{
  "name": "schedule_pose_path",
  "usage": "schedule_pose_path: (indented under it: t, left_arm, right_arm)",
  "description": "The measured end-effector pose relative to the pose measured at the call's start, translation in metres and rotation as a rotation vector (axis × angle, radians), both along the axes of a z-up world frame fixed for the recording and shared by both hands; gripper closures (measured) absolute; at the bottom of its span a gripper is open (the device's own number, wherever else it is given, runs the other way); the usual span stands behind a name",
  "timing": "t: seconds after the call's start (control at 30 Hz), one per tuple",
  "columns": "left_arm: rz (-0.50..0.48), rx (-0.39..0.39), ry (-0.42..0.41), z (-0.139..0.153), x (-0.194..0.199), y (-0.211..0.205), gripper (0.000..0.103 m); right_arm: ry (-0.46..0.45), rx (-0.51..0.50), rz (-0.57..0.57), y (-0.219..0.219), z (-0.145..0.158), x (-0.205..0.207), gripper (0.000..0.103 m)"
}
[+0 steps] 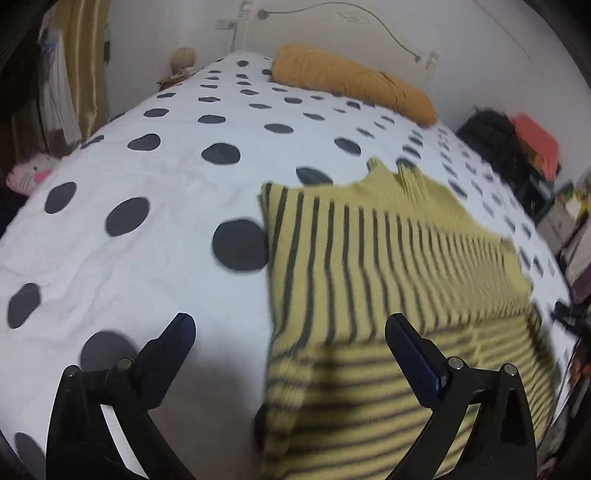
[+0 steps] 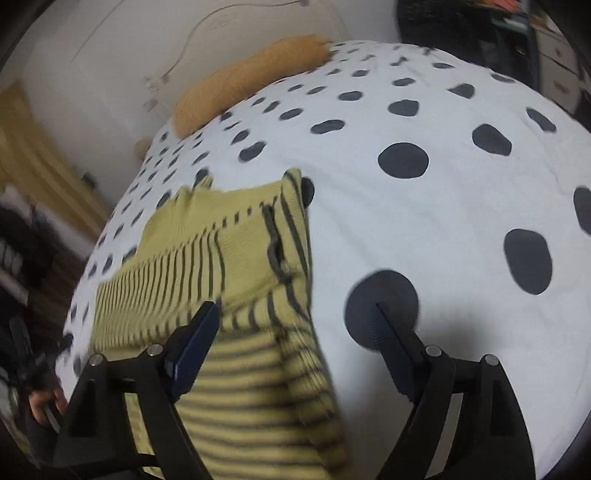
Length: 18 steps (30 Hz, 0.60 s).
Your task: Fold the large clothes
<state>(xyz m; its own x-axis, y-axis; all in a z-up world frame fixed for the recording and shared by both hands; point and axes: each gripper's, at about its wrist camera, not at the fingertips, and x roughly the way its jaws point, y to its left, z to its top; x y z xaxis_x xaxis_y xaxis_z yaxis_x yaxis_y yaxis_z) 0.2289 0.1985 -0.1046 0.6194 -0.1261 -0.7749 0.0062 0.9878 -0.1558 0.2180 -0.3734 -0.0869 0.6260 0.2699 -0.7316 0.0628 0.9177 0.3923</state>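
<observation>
Covering the bed: white spotted duvet (image 1: 147,177). Lying folded on it, toward the near edge: yellow striped sweater (image 1: 369,258). Mustard pillow (image 1: 351,81) at far end. Left gripper (image 1: 290,332), right gripper (image 2: 295,321): jaws wide, holding nothing.

Open bedspread (image 1: 147,177); pillow (image 1: 354,81) seemingly distant

White bedspread (image 1: 155,192) with dark dots covers bed. Long mustard bolster (image 1: 354,81) at far end against white wall. Thin cable (image 1: 384,26) trails across wall. Pink-and-white plush toy (image 1: 31,173) at bed's left edge. Gold curtain (image 1: 86,62) in left corner. Dark cluttered shelving with red-orange item (image 1: 535,140) right of bed.
</observation>
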Motion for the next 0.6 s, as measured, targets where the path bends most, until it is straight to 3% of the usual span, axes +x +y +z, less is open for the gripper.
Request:
schedule_pose_path:
  t: [0.1,0.17,0.23,0.3,0.37,0.43,0.5,0.6]
  left_arm:
    - [-0.011,0.113,0.058,-0.027,-0.019,0.0,0.001]
    - [0.005,0.131,0.104,-0.045,-0.032,0.003,0.001]
    - [0.008,0.101,0.142,-0.064,-0.044,0.003,0.004]
    - [0.037,0.093,0.115,-0.071,-0.068,0.003,0.005]
    - [0.067,0.074,0.109,-0.07,-0.085,0.002,0.015]
    - [0.084,0.023,0.1,-0.064,-0.103,0.004,0.044]
    - [0.101,-0.025,0.106,-0.06,-0.119,0.006,0.057]
    - [0.096,-0.099,0.137,-0.059,-0.144,0.008,0.063]
  right_arm:
    - [0.061,-0.026,0.107,0.005,-0.014,-0.008,0.021]
    - [0.116,-0.066,0.113,0.014,-0.031,-0.003,0.024]
    - [0.183,-0.085,0.129,0.019,-0.048,-0.003,0.047]
    - [0.146,-0.135,0.143,0.026,-0.05,-0.019,0.059]
    - [0.144,-0.107,0.142,0.025,-0.051,-0.034,0.067]
    - [0.139,-0.06,0.148,0.022,-0.052,-0.05,0.076]
    - [0.136,-0.032,0.155,0.02,-0.053,-0.069,0.077]
    - [0.129,0.02,0.168,0.016,-0.054,-0.098,0.077]
